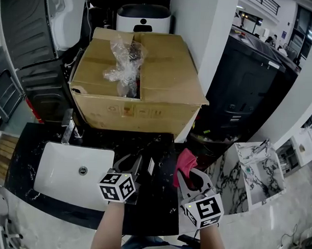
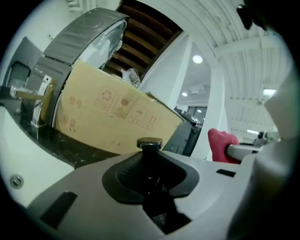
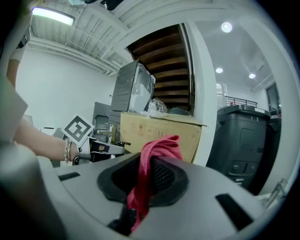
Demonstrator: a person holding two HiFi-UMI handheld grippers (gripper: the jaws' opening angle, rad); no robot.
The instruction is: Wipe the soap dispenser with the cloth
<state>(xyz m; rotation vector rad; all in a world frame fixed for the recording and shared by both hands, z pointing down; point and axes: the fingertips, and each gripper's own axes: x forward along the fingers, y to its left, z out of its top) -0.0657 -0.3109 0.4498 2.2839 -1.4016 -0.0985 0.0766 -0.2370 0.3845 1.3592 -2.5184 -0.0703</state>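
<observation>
Two hand-held grippers over a black marble tabletop (image 1: pixel 158 211), one holding a soap dispenser, the other a red cloth.

The left gripper (image 1: pixel 136 164) has its fingers closed on a black soap dispenser (image 2: pixel 150 144), upright with its pump head on top, above the middle of the tabletop, just right of the white sink (image 1: pixel 54 176). The right gripper (image 1: pixel 191 175) pinches a bunched red cloth (image 3: pixel 151 157) between its fingers near the tabletop's right edge, just beside the dispenser but apart from it. A cardboard box (image 1: pixel 165 70) stands along the back edge.
</observation>
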